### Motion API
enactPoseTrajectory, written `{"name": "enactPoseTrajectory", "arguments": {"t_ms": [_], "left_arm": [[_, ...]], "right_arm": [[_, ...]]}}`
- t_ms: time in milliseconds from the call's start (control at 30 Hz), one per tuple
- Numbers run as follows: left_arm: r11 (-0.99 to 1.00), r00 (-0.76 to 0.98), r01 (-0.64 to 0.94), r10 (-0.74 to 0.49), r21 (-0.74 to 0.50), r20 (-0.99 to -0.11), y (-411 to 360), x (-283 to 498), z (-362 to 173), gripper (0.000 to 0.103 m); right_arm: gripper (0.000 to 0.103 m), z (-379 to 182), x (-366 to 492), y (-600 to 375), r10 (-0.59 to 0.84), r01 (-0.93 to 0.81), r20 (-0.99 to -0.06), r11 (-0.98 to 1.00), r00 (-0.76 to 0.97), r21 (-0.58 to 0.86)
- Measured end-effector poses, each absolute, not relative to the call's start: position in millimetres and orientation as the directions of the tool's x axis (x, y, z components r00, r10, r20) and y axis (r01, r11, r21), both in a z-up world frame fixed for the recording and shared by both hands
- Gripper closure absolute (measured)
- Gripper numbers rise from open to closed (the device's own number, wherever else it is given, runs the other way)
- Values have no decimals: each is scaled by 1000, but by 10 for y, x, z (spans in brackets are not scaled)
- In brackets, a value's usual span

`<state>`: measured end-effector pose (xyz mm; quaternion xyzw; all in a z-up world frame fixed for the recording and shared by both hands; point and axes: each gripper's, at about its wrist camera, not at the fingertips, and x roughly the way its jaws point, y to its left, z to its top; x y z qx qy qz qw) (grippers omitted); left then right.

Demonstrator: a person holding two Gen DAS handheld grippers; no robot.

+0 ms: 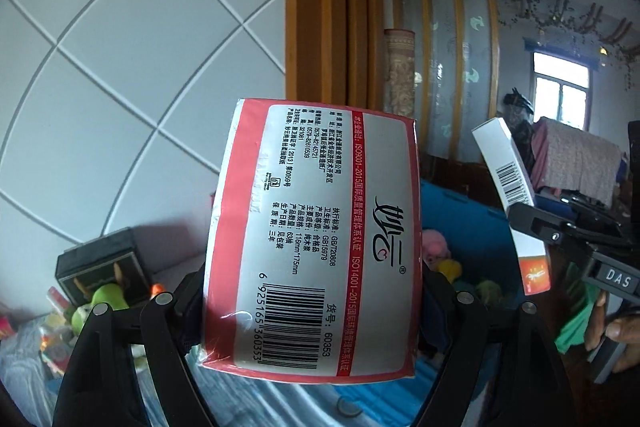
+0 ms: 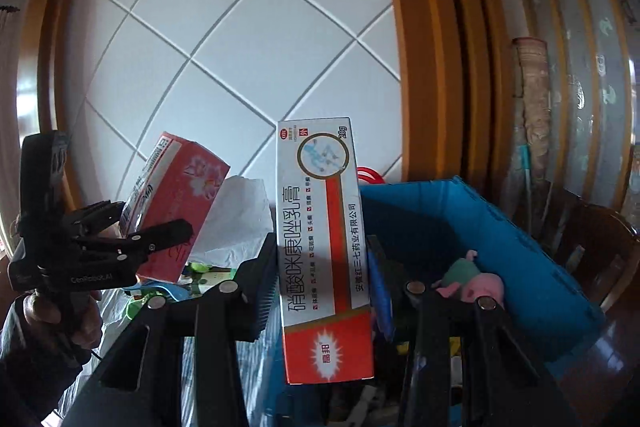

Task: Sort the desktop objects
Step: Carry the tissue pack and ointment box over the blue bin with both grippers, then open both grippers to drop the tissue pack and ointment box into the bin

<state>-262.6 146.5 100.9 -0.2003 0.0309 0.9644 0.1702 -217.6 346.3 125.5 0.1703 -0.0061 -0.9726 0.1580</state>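
My left gripper [image 1: 312,291] is shut on a red and white tissue pack [image 1: 316,227], held up in the air with its barcode side facing the camera. The pack also shows in the right wrist view [image 2: 176,207], with a white tissue [image 2: 240,215] sticking out. My right gripper [image 2: 324,267] is shut on a white and orange ointment box [image 2: 324,247], held upright. That box also shows at the right of the left wrist view [image 1: 516,195]. Both grippers hover above the blue bin [image 2: 520,239].
The blue bin [image 1: 480,239] holds plush toys, among them a pink pig [image 2: 480,287]. A black box [image 1: 100,263], a green toy [image 1: 106,297] and small clutter lie at the left. A tiled wall and wooden frame stand behind. A wooden chair [image 2: 600,247] is at the right.
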Motion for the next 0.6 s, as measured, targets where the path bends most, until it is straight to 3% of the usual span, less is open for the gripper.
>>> {"name": "enactPoseTrajectory", "arguments": {"t_ms": [233,500,600], "left_arm": [[-926,-829,-377,330,18,-451,2345,-3086,982,20],[-921,-821,-386,319,49,-474,2781,-3324,918,19],[-922,-821,-384,314,53,-477,2859,-3379,906,17]], "right_arm": [[62,1136,-2456,4141,-223,196,-368,-975,-903,109],[62,1051,-2971,4681,-152,95,-392,-982,-907,162],[55,1047,-3160,4783,-153,84,-399,-979,-904,184]]}}
